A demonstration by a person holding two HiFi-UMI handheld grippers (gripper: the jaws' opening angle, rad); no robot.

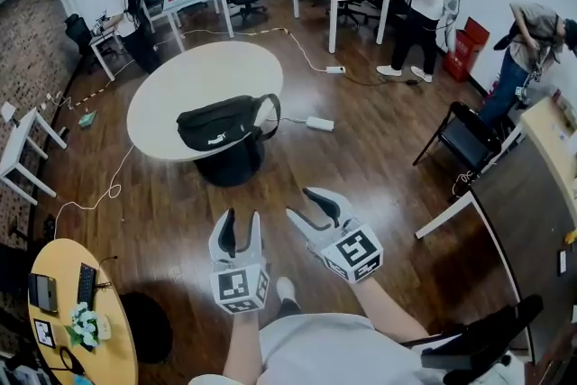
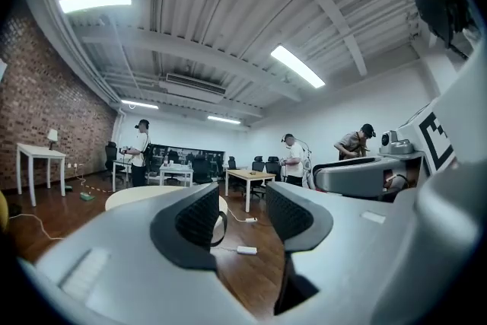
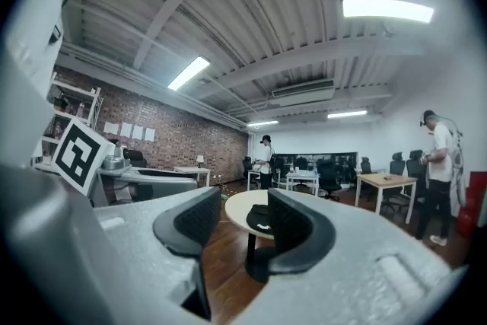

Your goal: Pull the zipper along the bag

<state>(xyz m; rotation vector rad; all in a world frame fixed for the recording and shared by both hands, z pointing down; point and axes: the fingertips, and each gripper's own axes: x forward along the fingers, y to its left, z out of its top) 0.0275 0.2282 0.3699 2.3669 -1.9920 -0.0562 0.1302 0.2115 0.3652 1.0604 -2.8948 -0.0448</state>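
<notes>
Black fabric bag (image 1: 225, 123): lies on the round white worktop (image 1: 171, 95), well ahead of me. Long axis runs across the head view, strap (image 1: 270, 111) looped at its right end. The right gripper view shows the bag's body in the far gap between my jaws; the left gripper view shows only the strap. My left gripper (image 1: 241, 225) and right gripper (image 1: 308, 205): jaws spread, nothing held.

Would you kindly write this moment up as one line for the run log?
stage: pre-contact | left tool: open, empty | right tool: open, empty | bag: lying on round table, apart from both tools
</notes>
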